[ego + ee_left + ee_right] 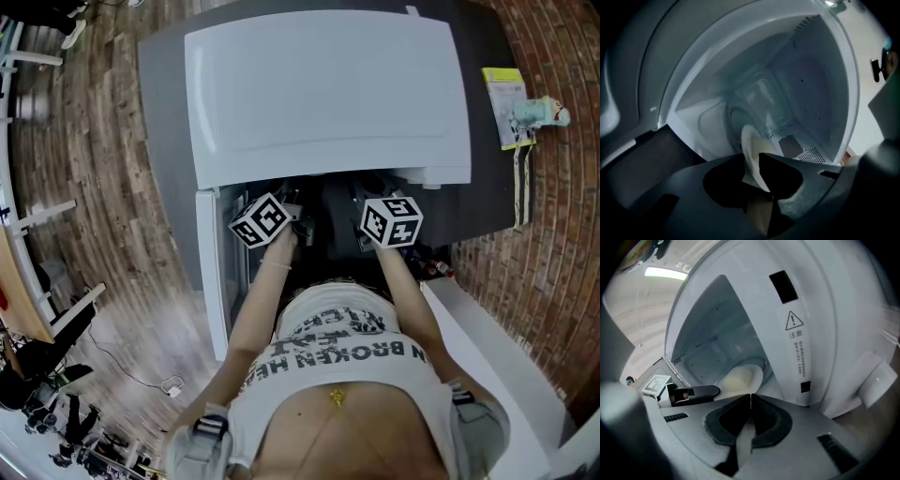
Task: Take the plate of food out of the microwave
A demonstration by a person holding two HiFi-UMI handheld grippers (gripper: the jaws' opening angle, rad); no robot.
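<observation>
Left tongs [751, 161] and right tongs [750, 397] were each closed on the near rim of the white plate [749, 140], with the microwave [328, 94] cavity beyond them. Judged stiff, slick, breakable; opposed rim grips suit.

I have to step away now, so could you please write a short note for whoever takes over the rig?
Left tool: shut on the rim of the plate.
Right tool: jaws together at the plate's near edge; a pinch isn't certain.
Plate: inside the microwave, door open.
Done: door opened, plate reached.
To do: confirm the right grip, then lift the plate out.
</observation>
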